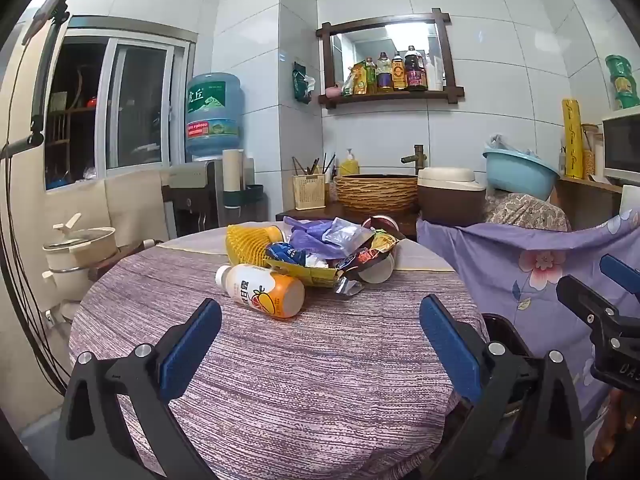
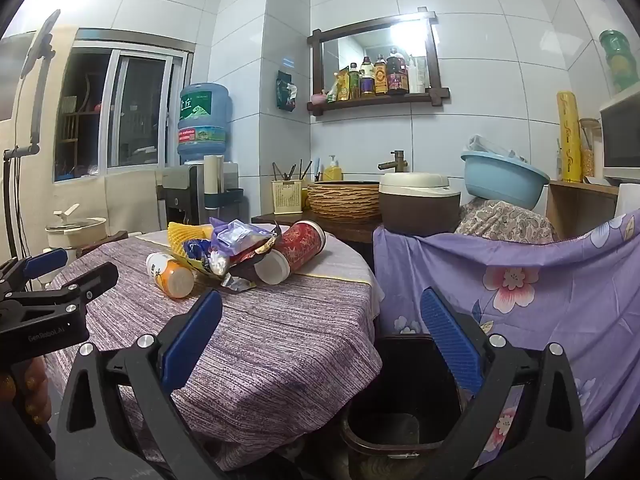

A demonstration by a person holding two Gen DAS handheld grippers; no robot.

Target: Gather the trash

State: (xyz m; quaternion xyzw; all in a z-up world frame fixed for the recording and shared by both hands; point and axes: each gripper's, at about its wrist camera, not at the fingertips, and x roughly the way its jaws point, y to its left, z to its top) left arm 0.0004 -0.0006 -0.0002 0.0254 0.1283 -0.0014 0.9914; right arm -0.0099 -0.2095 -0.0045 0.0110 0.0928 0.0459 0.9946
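- The left gripper (image 1: pixel 320 320) hangs over the near part of the round table (image 1: pixel 280 380), its jaws spread wide with nothing between them
- The juice bottle (image 1: pixel 260 290) lies on its side at the near left edge of the trash pile (image 1: pixel 320 248), clear of the wrappers, so it looks the easiest first pick; a grip across its body should hold better than one at the cap
- The red paper cup (image 2: pixel 300 248) lies tipped at the pile's right side
- The right gripper (image 2: pixel 320 322) is also wide open and empty, above the dark waste bin (image 2: pixel 396 400) that stands beside the table, right of the pile
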